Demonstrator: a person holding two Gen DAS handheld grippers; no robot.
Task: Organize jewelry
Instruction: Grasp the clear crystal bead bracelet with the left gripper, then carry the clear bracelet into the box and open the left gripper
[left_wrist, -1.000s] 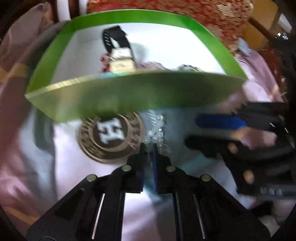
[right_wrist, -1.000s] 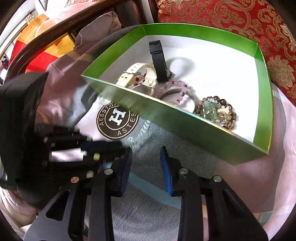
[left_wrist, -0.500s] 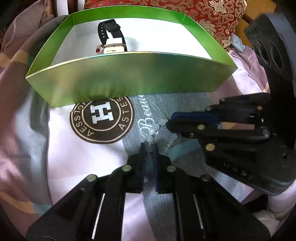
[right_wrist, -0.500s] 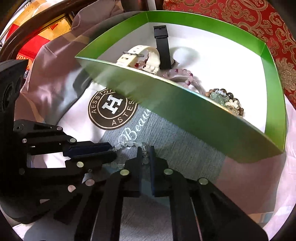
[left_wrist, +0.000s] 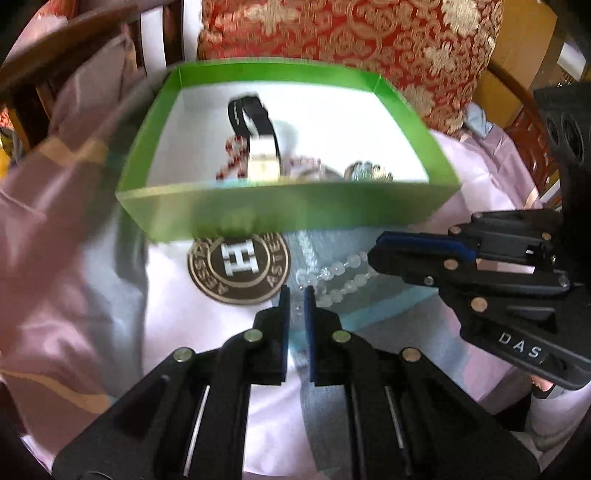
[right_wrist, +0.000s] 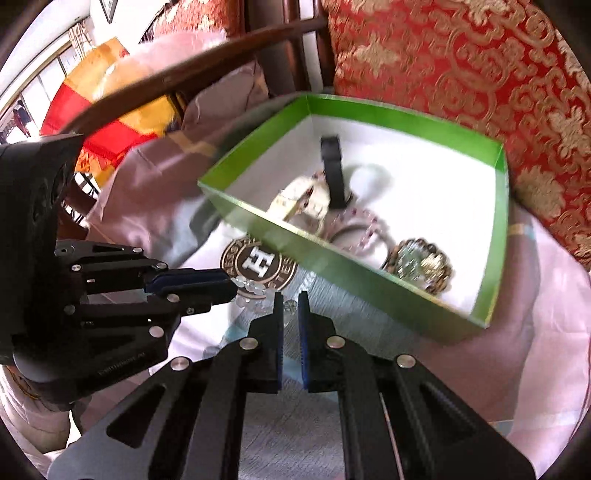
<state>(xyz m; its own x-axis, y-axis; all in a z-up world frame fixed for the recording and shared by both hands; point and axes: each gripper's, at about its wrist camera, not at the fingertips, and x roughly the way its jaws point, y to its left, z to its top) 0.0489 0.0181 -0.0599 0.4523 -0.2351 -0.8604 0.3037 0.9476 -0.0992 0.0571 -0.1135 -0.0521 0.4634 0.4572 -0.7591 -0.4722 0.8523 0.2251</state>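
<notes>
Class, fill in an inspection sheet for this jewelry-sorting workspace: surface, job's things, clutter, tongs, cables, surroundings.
Surface: pale printed cloth with a round brown logo.
Job's things: clear bead bracelet outside the green box; box holds a black-strap watch, a cream watch, a pink bead bracelet and a brown bead bracelet.
Clutter: nothing seen.
Tongs: left tongs and right tongs both pinch the clear bead bracelet.
Cables: nothing seen.
Surroundings: red-gold cushion, dark wooden chair frame.

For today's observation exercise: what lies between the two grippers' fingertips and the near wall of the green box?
In both wrist views, the round brown H logo printed on the cloth lies before the green box; the clear bead bracelet spans left gripper to right gripper.
</notes>
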